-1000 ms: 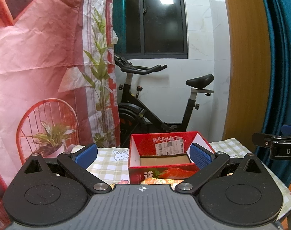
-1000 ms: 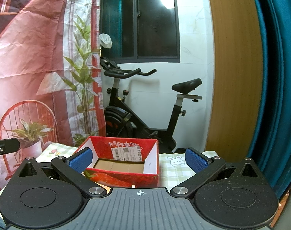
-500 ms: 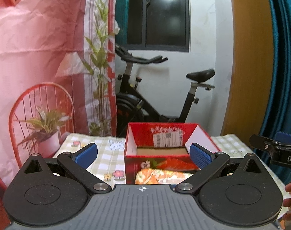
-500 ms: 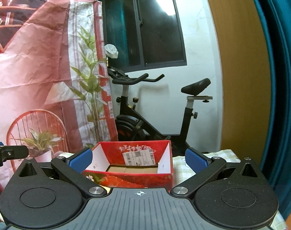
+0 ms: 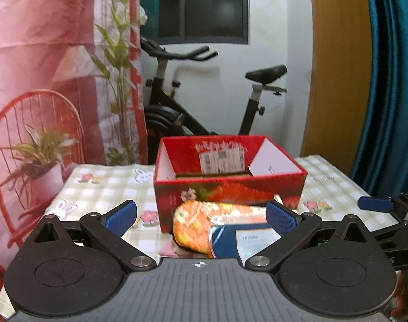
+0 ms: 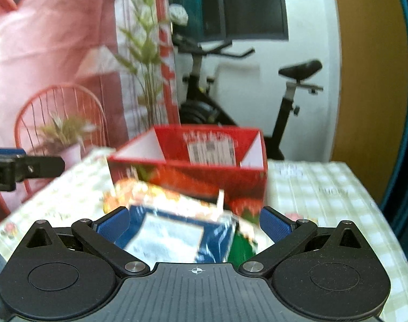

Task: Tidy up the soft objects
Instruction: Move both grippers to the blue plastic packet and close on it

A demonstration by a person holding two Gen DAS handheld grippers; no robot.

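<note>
Table [image 5: 102,187] under green-checked cloth with flower and rabbit prints; red box [image 5: 228,187] open-topped near cloth's middle. Exercise bike [image 5: 204,102] behind box against white wall; printed pink backdrop [image 5: 43,53] left of box, teal curtain [image 5: 392,80] right.

Orange floral soft roll [image 5: 201,225] lies touching box's front wall, blue packet [image 5: 241,241] overlapping its near end. Right wrist view motion-blurred; packet label unreadable.

Left gripper [image 5: 201,218] spread wide, empty. Right gripper [image 6: 194,224] likewise wide apart, holding nothing.

Bare cloth both sides of box; table edge close right.
</note>
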